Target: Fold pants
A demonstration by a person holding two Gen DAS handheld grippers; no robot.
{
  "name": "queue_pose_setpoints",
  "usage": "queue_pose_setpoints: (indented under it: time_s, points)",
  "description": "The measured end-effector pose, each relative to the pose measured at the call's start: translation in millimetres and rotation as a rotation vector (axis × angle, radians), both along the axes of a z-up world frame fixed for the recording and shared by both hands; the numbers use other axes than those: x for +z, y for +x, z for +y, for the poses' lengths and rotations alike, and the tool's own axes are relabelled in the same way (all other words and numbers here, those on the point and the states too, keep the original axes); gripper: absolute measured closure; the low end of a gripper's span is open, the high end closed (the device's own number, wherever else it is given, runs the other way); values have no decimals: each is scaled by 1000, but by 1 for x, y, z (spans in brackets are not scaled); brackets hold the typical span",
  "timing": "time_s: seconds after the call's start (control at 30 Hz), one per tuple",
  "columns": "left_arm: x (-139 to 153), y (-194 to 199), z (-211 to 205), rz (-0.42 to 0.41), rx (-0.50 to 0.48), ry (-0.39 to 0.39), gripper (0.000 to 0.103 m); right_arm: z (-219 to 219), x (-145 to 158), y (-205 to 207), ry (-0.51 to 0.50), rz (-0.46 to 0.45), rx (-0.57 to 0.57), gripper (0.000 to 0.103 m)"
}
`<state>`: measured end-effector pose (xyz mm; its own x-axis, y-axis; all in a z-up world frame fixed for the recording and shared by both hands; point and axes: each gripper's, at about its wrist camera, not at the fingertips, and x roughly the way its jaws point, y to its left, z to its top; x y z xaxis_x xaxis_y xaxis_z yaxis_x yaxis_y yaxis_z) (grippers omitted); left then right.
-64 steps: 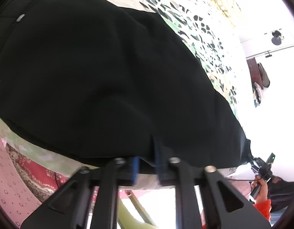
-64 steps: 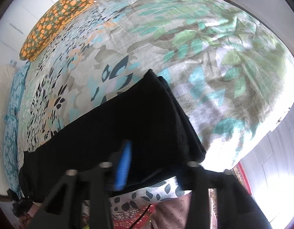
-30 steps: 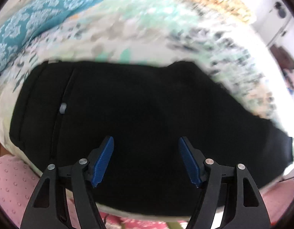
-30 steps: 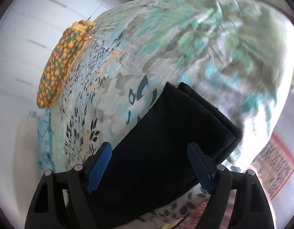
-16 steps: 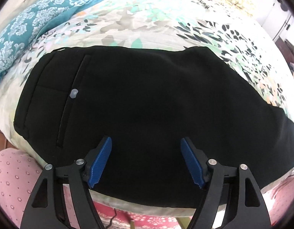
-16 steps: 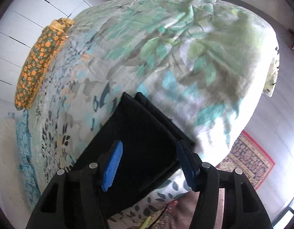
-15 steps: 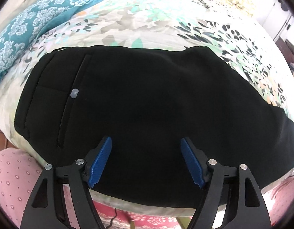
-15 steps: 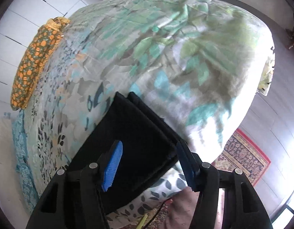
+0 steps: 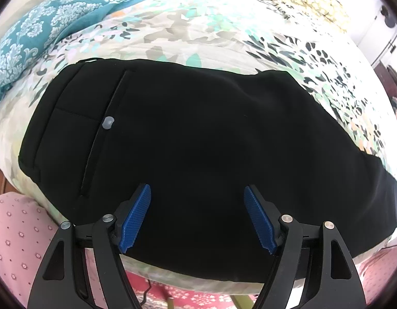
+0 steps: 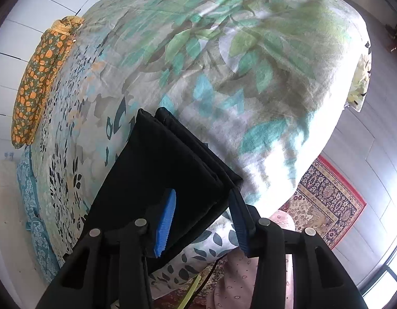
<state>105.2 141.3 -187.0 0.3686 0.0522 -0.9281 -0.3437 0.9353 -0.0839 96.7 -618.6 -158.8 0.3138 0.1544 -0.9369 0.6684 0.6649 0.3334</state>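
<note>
Pants (image 9: 211, 139) lie flat along the near edge of the bed (image 9: 198, 38), already doubled leg on leg; waistband and button (image 9: 107, 122) at their left end, hems (image 10: 193, 152) at their right end. Near side of the pants almost meets the bed's edge; far side has broad open bedspread beyond.

Your left claw (image 9: 198, 216) hangs over the seat of the pants, jaws wide, nothing gripped.

Your right claw (image 10: 202, 216) sits at the hem corner, jaws closing, the stacked hem layers between them; pads do not look pressed on cloth.

No containers in sight.

Beyond the pants: teal pillow (image 9: 44, 25) past the waistband, orange-print pillow (image 10: 41, 77) at the far side. Red rug (image 10: 327, 200) on the floor below the hems.
</note>
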Motion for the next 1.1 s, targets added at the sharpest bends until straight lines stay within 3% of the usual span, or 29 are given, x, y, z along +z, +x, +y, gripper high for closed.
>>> queue_pose_setpoints:
  time_s: [0.2,0.3,0.5,0.77,0.87,0.93,1.1]
  points:
    - [-2,2,-4,4,-9,12,23,-4,-10,5,-4,26,-9,62]
    - [-1,2,-4,3,-11,10,23,-3,-8,8,-67,46,27,86]
    - [1,-1,1,-6,7,-11,23,6,6,0,-127,50,131,92]
    - [0,-1,-5,2,-12,5,23,2,-3,0,-132,89,148,91]
    - [1,-2,-4,-1,-9,0,23,-2,8,0,-116,38,153,77]
    - [3,-3,-3,-15,-5,-10,23,-8,23,-1,-115,-48,151,43]
    - [2,-1,-4,-19,0,-22,23,-25,25,19,-61,-179,177,40]
